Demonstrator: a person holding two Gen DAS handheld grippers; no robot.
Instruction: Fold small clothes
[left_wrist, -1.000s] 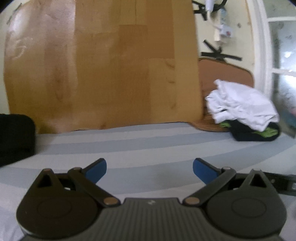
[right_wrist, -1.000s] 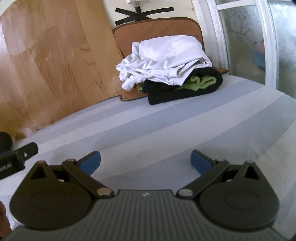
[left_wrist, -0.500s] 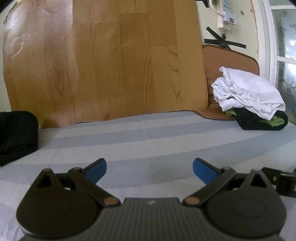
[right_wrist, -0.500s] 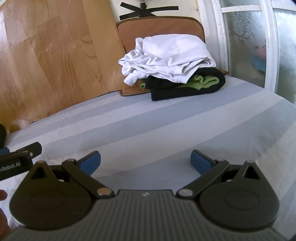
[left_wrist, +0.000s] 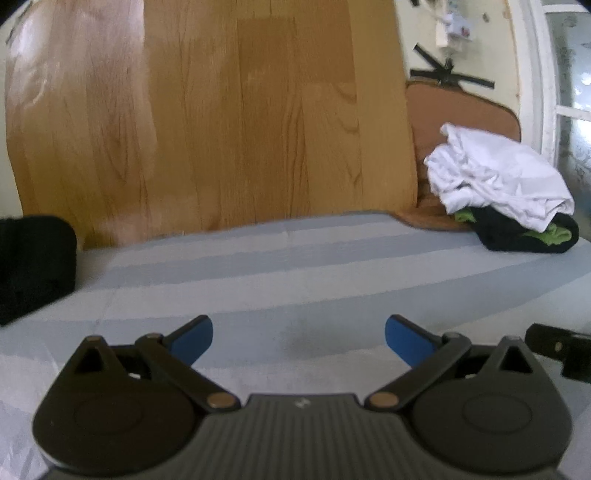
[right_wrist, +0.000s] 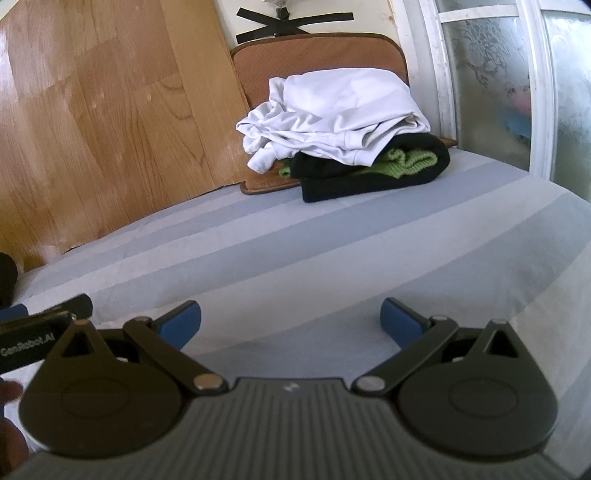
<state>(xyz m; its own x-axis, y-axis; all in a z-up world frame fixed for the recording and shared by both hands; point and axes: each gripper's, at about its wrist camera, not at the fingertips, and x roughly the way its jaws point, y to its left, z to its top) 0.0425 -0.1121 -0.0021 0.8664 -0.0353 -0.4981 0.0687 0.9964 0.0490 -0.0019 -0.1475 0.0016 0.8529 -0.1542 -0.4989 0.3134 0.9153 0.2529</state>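
Observation:
A pile of clothes sits at the far end of the striped bed: a crumpled white garment (right_wrist: 340, 110) lies on a black garment (right_wrist: 369, 177) with a green one (right_wrist: 410, 162) tucked in it. The pile also shows in the left wrist view, white garment (left_wrist: 495, 177) at the right. My left gripper (left_wrist: 299, 336) is open and empty above the sheet. My right gripper (right_wrist: 291, 321) is open and empty, well short of the pile. A dark folded cloth (left_wrist: 33, 266) lies at the far left.
The bed has a blue and grey striped sheet (right_wrist: 332, 251). A wood-grain board (left_wrist: 221, 118) leans on the wall behind it. A brown cushion (right_wrist: 314, 55) stands behind the pile. A window frame (right_wrist: 439, 74) is at the right. The left gripper's body (right_wrist: 33, 339) shows at the right view's left edge.
Both views shift slightly; the right gripper has come a little closer to the clothes pile. Both grippers stay open and empty.

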